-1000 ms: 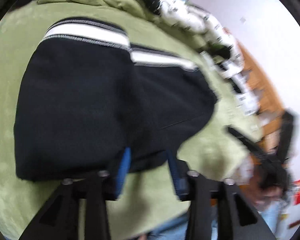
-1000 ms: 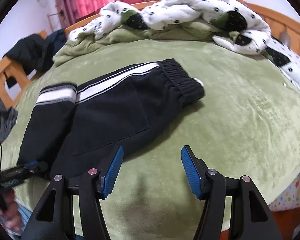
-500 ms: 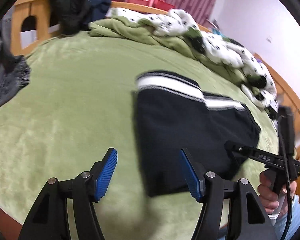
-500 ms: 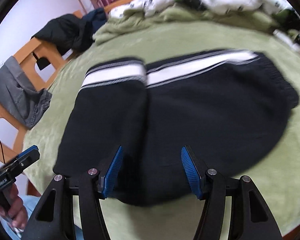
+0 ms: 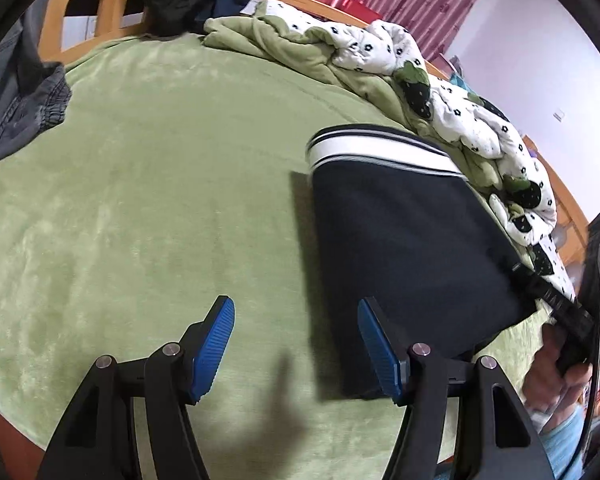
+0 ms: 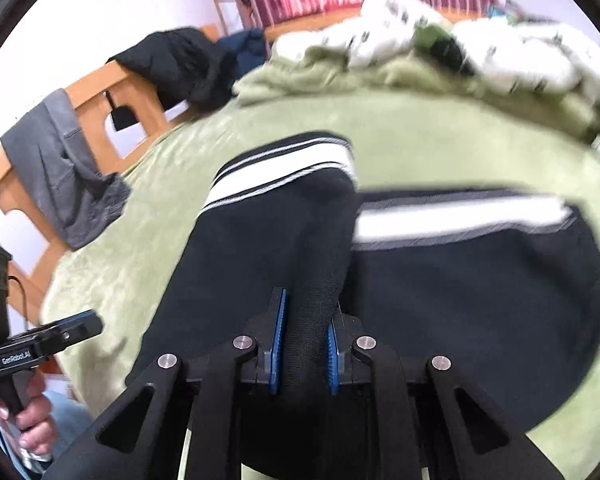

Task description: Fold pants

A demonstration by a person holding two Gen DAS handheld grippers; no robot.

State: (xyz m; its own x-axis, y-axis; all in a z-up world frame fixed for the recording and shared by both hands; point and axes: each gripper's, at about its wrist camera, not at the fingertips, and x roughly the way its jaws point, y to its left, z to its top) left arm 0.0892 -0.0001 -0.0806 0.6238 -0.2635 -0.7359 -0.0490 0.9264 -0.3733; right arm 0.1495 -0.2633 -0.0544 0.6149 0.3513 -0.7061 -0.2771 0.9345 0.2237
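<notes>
My right gripper (image 6: 304,344) is closing its fingers on a raised fold of the black white-striped fleece pants (image 6: 440,280). My left gripper (image 5: 296,344) gapes empty, the pants lying just to its right on the green bed (image 5: 140,200).

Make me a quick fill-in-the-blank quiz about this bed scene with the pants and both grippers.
1. The black pants carry a ____ stripe.
2. The right gripper is closing on a fold of the ____.
3. The left gripper has ____ between its pads.
4. The blanket under the pants is ____.

Missing words: white; pants; nothing; green
</notes>
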